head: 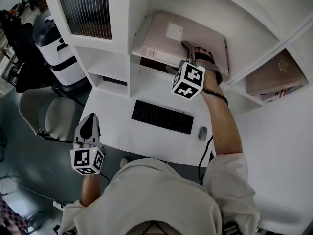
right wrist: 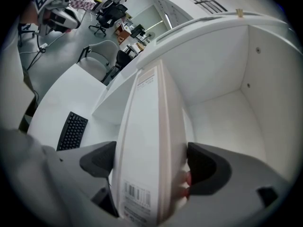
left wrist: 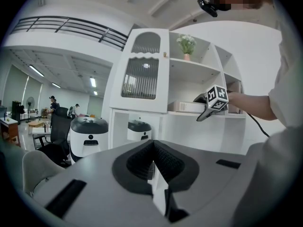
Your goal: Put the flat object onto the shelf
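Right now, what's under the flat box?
The box lies on a white shelf. Bare shelf shows beside it. The patch right under the box is covered, so I can't tell if anything else is there.

Your flat box (head: pixel 171 35) lies on the shelf (head: pixel 195 1) above the desk (head: pixel 112 119). The keyboard (head: pixel 162 116) sits on the desk below it, the mouse (head: pixel 203 133) to its right, and the books (head: pixel 276 75) in the right-hand compartment.
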`<state>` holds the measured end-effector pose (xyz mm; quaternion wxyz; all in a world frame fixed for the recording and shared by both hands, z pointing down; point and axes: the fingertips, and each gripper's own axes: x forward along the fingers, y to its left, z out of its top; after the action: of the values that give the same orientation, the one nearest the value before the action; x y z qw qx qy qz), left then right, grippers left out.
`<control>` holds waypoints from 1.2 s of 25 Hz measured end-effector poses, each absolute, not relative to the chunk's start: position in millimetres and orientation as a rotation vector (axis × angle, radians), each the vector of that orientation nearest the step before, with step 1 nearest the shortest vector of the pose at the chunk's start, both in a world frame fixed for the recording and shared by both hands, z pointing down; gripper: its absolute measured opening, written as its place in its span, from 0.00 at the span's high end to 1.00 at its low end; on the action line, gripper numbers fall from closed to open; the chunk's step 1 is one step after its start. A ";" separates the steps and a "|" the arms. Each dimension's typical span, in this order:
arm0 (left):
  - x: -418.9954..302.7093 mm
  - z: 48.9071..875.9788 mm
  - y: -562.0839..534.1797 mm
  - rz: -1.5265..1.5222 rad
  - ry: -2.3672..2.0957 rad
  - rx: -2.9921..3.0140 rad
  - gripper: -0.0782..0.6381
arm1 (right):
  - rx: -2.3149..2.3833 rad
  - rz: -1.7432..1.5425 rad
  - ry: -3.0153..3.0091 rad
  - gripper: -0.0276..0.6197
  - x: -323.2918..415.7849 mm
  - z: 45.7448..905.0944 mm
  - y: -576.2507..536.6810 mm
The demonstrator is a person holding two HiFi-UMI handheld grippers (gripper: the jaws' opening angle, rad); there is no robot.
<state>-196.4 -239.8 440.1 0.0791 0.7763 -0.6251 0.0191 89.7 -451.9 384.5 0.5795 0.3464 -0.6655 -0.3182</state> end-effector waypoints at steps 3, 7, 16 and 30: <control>-194.5 439.6 -236.1 0.055 -1.873 2.321 0.90 | 0.804 -0.743 -1.562 0.21 90.0 384.9 -452.0; -193.0 439.4 -230.2 0.049 -1.875 2.320 0.90 | 0.798 -0.735 -1.577 0.19 89.0 384.8 -451.8; -192.4 441.8 -218.0 0.058 -1.874 2.312 0.90 | 0.813 -0.806 -1.594 0.19 85.7 370.3 -435.9; -180.3 439.5 -210.5 0.052 -1.851 2.339 0.90 | 1.003 -0.951 -1.710 0.62 84.9 323.7 -382.8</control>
<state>-180.3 -210.5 439.5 0.0792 0.7815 -0.6186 0.0174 84.9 -382.8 323.7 0.4543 0.4065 -0.6929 -0.3852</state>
